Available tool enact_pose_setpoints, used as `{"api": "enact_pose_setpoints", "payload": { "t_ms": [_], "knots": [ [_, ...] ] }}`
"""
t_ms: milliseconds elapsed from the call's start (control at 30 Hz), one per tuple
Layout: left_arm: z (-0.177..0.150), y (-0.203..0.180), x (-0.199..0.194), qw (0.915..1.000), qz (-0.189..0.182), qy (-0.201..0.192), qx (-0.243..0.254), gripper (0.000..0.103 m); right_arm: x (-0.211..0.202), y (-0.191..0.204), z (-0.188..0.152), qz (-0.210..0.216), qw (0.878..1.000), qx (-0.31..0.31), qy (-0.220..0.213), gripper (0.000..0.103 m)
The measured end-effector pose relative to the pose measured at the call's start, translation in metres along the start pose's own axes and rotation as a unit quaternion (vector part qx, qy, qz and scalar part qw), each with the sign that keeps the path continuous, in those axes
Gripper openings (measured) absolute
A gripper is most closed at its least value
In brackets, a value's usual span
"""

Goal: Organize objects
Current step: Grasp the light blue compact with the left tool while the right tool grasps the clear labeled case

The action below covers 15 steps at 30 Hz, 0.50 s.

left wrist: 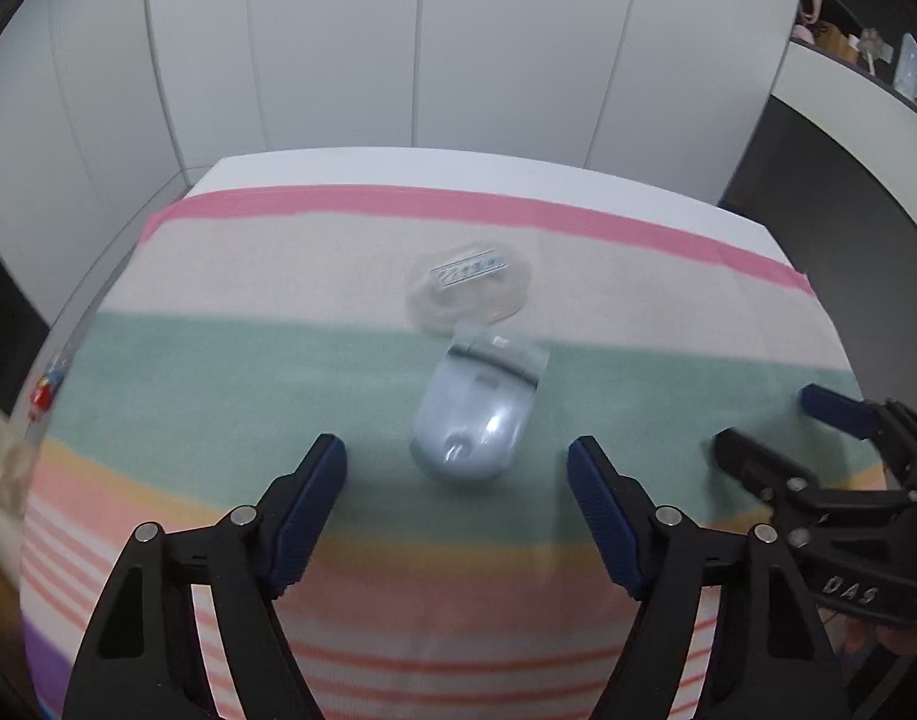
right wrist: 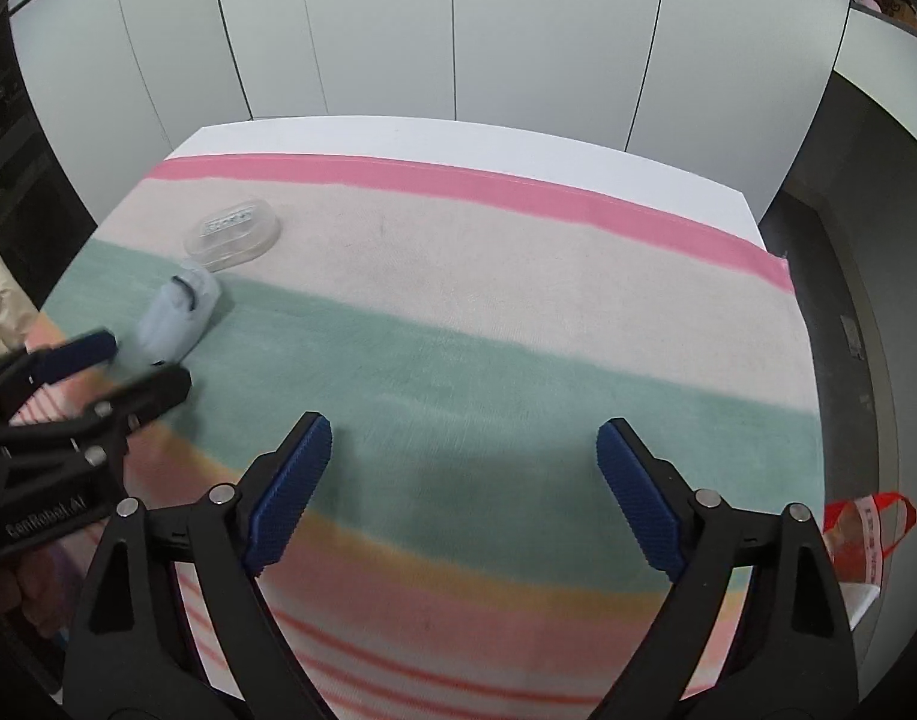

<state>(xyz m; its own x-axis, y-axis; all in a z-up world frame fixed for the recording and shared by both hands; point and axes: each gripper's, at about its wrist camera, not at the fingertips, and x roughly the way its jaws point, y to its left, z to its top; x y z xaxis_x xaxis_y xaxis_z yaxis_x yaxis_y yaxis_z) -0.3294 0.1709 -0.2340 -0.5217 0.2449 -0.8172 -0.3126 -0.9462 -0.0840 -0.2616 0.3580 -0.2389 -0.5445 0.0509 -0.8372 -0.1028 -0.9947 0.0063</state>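
A striped cloth [left wrist: 218, 372] covers the counter [left wrist: 518, 171]. On its green band lies a pale blue mouse [left wrist: 470, 420], touching a clear plastic case [left wrist: 467, 288] behind it. Both the left tool [left wrist: 456, 468] and right tool [right wrist: 464, 450] gape wide, empty, the left tool just before the mouse.

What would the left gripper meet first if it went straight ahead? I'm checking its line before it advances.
Most likely the light blue mouse, lying on the striped cloth just ahead of the open left gripper. The clear plastic case lies beyond it.
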Motion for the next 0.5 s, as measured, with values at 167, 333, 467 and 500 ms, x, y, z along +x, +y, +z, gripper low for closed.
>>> {"api": "enact_pose_setpoints", "payload": {
  "t_ms": [167,333,467,500],
  "knots": [
    [0.010,0.000,0.003,0.9997,-0.004,-0.005,0.024,0.036,0.015,0.009,0.012,0.007,1.000,-0.006,-0.007,0.093],
    [0.005,0.026,-0.003,0.9999,0.013,-0.009,0.007,0.036,0.028,0.034,0.027,0.014,0.999,-0.031,-0.020,0.093],
    [0.006,0.053,-0.004,0.9991,0.039,-0.008,-0.016,0.036,0.037,0.064,0.039,0.027,0.998,-0.052,-0.018,0.093],
    [0.007,0.057,-0.004,0.9990,0.042,-0.006,-0.018,0.036,0.039,0.070,0.041,0.030,0.998,-0.057,-0.018,0.093]
  ]
}}
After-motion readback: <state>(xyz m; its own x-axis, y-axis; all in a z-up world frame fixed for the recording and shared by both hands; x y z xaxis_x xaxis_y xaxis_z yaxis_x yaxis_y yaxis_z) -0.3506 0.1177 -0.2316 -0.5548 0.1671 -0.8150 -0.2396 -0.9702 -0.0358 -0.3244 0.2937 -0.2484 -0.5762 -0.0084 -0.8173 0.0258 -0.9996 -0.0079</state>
